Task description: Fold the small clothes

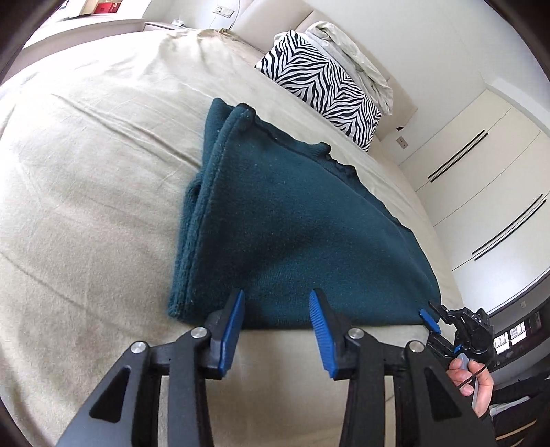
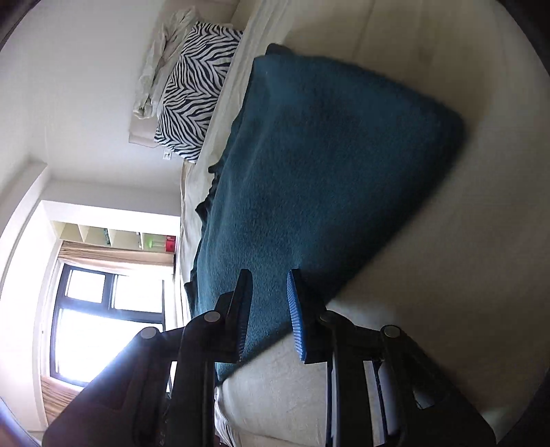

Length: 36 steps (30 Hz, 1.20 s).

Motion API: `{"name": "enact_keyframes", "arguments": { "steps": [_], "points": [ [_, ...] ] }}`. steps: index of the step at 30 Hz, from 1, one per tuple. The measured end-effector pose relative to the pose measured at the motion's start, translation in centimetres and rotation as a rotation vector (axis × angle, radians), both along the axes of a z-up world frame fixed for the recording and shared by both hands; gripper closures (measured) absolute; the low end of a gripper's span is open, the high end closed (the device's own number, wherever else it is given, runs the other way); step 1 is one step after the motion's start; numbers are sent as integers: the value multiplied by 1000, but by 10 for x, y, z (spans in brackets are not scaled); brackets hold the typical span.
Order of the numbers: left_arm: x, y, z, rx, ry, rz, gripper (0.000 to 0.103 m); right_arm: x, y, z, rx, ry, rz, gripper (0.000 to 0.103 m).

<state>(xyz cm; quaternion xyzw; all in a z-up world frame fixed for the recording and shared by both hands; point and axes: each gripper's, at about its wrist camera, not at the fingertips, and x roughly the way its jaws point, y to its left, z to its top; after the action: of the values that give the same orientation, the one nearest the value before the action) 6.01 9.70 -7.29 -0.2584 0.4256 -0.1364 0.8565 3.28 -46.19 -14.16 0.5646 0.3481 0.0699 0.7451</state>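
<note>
The soft, floppy teal sweater (image 1: 292,220) lies folded near the bed (image 1: 86,206) edge, and both the left gripper (image 1: 276,309) and right gripper (image 2: 268,306) have wide-open fingers by its near edge, the best place to grab.

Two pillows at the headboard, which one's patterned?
The zebra-striped pillow, in front. The one behind it is a plain off-white pillow, crumpled against the headboard.
</note>
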Motion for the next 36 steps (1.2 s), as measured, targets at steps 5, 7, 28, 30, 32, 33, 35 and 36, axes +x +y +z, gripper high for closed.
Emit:
{"name": "enact_keyframes", "arguments": {
  "steps": [5, 7, 28, 30, 32, 33, 35, 36],
  "points": [
    [13, 9, 25, 16, -70, 28, 40, -7, -12, 31, -44, -69, -6, 81],
    [28, 9, 29, 36, -81, 22, 40, 8, 9, 41, -59, -87, 65, 72],
    [138, 12, -7, 114, -91, -25, 41, 171, 73, 29, -72, -117, 243, 46],
    [138, 11, -8, 115, -94, -25, 41, 166, 38, 24, -50, -126, 154, 49],
    [137, 11, -7, 113, -95, -25, 41, 158, 6, 18, -25, -114, 57, 56],
    [137, 11, -7, 109, -94, -25, 41, 148, -10, 18, -9, -124, 23, 57],
    [132, 14, -3, 97, -84, -16, 40, 129, -30, 22, -36, -107, -50, 55],
    [128, 17, 0, 87, -80, -6, 40, 118, -36, 25, -79, -97, -90, 55]
  ]
}}
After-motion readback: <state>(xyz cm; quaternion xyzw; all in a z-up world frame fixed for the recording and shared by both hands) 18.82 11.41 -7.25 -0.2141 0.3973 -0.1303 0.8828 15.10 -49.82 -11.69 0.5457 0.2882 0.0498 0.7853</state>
